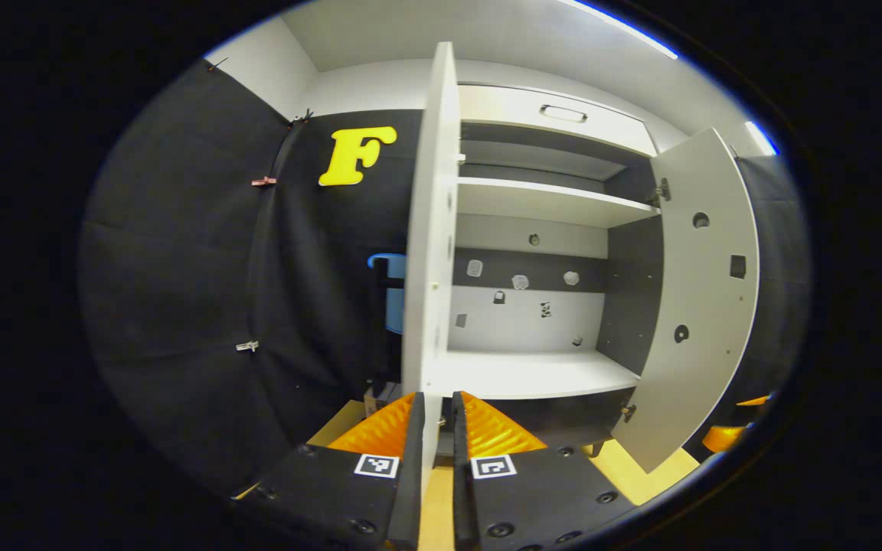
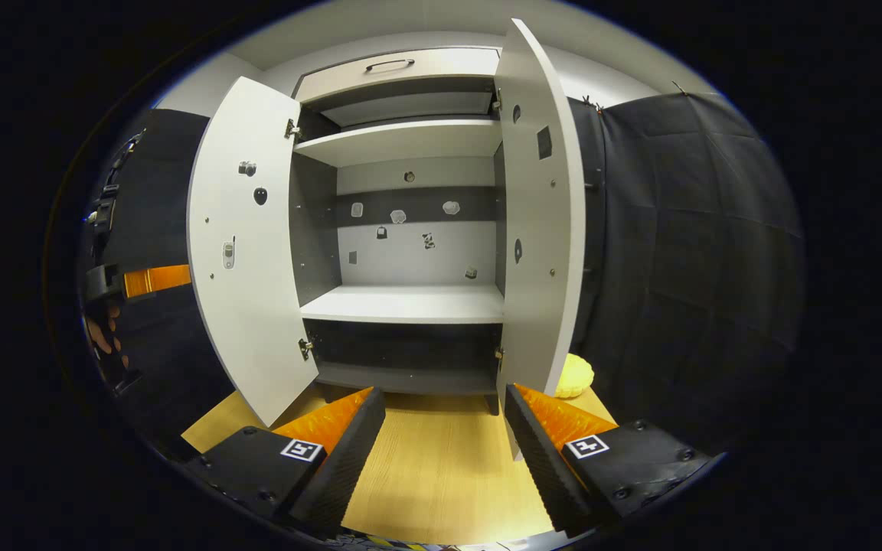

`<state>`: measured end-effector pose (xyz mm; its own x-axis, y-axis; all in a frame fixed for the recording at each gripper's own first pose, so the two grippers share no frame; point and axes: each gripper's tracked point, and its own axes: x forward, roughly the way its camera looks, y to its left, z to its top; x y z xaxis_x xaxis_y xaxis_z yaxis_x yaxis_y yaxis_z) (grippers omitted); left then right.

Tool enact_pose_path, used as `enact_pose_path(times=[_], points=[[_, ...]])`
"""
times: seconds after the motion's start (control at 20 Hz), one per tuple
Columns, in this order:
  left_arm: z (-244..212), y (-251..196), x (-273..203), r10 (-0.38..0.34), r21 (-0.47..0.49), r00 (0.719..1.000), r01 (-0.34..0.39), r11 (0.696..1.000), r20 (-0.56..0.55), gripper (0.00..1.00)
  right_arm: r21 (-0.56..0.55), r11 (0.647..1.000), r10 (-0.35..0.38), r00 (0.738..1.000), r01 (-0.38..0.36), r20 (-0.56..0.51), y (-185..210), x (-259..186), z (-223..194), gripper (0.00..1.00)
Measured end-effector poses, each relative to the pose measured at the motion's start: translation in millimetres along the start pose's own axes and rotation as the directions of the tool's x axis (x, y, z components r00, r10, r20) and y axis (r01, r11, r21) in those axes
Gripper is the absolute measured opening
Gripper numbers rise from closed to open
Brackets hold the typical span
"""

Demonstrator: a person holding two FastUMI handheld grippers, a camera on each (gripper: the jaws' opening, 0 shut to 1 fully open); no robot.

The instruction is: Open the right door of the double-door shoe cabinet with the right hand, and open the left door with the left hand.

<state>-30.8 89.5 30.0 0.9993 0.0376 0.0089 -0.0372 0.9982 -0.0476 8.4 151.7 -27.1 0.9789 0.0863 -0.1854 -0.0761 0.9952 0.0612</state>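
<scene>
A white shoe cabinet (image 2: 410,302) with dark grey inner walls. Orange ribbed gripper fingers (image 1: 479,428) on black bodies. Light wood-grain floor (image 2: 441,467).

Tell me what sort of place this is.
Most likely a staged recording booth, not a lived-in home: black cloth walls surround a white shoe cabinet standing with both doors open and its shelves bare on a wooden floor, and a handheld claw grips the left door's edge.
</scene>
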Motion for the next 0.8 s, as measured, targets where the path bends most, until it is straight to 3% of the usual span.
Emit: enact_pose_path(times=[0.1,0.15,0.2,0.35,0.4,0.45,0.8], points=[[-7,-29,-13,-0.01,-0.003,1.0,0.01,1.0,-0.007,0.36,-0.019,1.0,0.007,1.0,-0.007,0.028,-15,0,9,0.99],[-12,-40,-17,0.0,-0.002,1.0,0.0,1.0,-0.01,0.53,-0.018,1.0,0.015,0.999,-0.014,0.044,-21,0,16,0.99],[-14,-50,-23,0.012,0.002,1.0,-0.012,1.0,-0.013,0.56,-0.011,1.0,0.025,0.998,-0.025,0.055,-25,0,20,0.99],[-18,-77,-31,0.046,0.034,0.999,-0.046,0.998,0.008,0.89,0.014,0.998,0.056,0.996,-0.057,0.072,-38,1,28,0.99],[-16,-81,-36,0.06,0.05,0.998,-0.061,0.997,0.023,0.94,0.022,0.998,0.06,0.995,-0.062,0.081,-42,1,30,0.99],[-16,-85,-41,0.068,0.065,0.997,-0.07,0.995,0.029,0.98,0.031,0.998,0.059,0.994,-0.062,0.089,-47,2,31,0.99],[-20,-92,-51,0.027,0.083,0.998,-0.031,0.996,0.049,0.98,0.054,0.998,0.01,0.994,-0.016,0.113,-50,2,24,0.99]])
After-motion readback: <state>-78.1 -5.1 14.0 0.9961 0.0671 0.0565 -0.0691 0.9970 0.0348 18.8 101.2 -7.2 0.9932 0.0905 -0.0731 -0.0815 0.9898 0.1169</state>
